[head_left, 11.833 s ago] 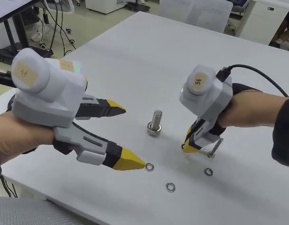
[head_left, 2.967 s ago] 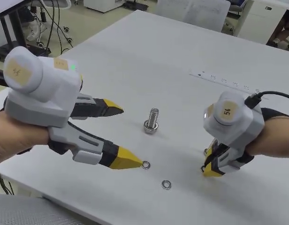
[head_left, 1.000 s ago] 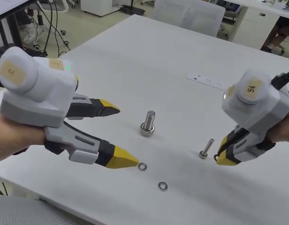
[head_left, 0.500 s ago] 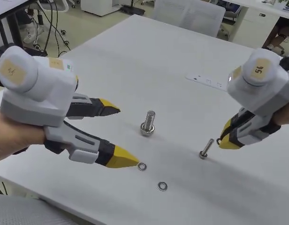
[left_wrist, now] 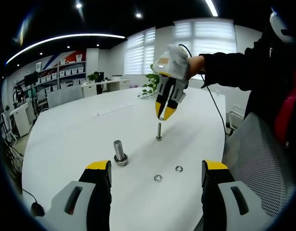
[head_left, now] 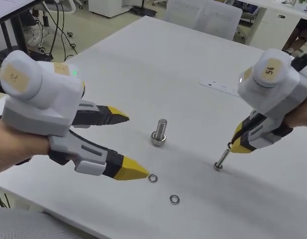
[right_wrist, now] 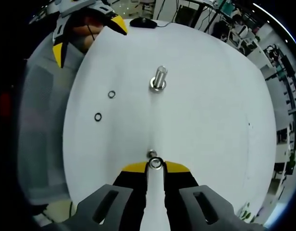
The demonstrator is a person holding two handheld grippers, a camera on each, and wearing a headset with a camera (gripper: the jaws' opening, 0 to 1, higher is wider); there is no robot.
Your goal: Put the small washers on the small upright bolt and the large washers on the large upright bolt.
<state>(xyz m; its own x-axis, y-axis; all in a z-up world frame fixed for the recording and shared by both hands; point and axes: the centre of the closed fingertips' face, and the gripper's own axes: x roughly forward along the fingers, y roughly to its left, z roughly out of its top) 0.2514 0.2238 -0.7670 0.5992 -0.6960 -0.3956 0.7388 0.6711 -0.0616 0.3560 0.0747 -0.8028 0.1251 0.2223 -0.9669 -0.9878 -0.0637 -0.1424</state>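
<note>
The right tongs [head_left: 236, 146] pinch a small washer [right_wrist: 156, 163] over the small bolt [head_left: 221, 160]; the left tongs [head_left: 136, 145] gape empty; two washers [head_left: 153, 178] wait on the worktop [head_left: 143, 59].

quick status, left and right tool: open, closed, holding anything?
Left tool: open, holding nothing.
Right tool: closed on a small washer, at the top of the small bolt.
</note>
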